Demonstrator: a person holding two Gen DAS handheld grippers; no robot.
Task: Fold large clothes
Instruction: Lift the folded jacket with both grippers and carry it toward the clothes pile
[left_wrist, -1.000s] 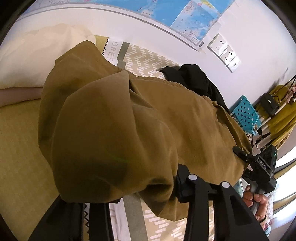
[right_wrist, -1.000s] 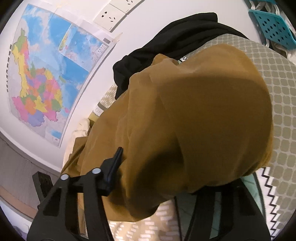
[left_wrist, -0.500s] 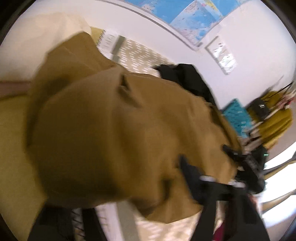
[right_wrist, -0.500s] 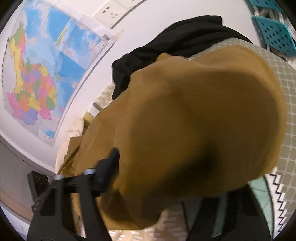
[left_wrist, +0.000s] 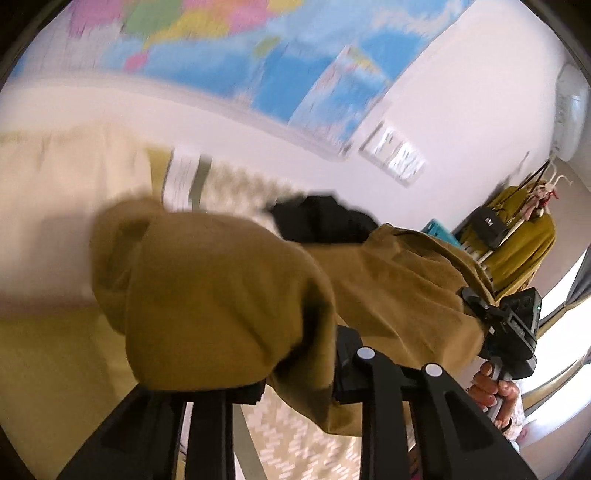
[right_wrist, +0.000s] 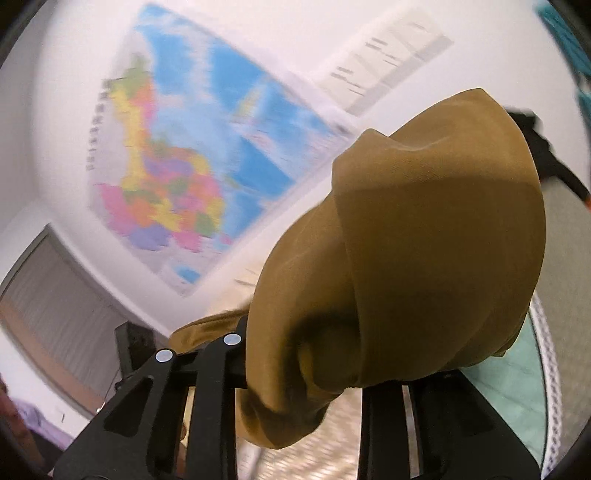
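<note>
Our left claw (left_wrist: 295, 376) is closing on a bunched fold of the mustard-brown garment (left_wrist: 229, 295), and the cloth sits pinched between its jaws and spills forward over them. Our right claw (right_wrist: 306, 373) is closing likewise, with a thick wad of the same garment (right_wrist: 424, 240) gripped between its jaws and bulging up ahead of the camera.

Against a second ago, both claws have risen: then the garment lay spread low over the bed, filling each view; now it hangs lifted between the two claws, and the wall map (right_wrist: 192, 166) fills far more of both pictures. In the left view the right claw (left_wrist: 506, 328) and the hand (left_wrist: 495, 391) holding it show at the far end of the taut cloth.

Outward, the patterned bed cover (left_wrist: 295, 450) lies below the lifted cloth, with open room under it. A black garment (left_wrist: 325, 221) sits behind the brown one near the wall. The white wall (left_wrist: 461, 110) stands close beyond the bed's far edge, with what seem to be sockets (left_wrist: 395, 155), though blur makes them hard to read. A clothes rack with a yellow garment (left_wrist: 524, 243) stands at the right.
</note>
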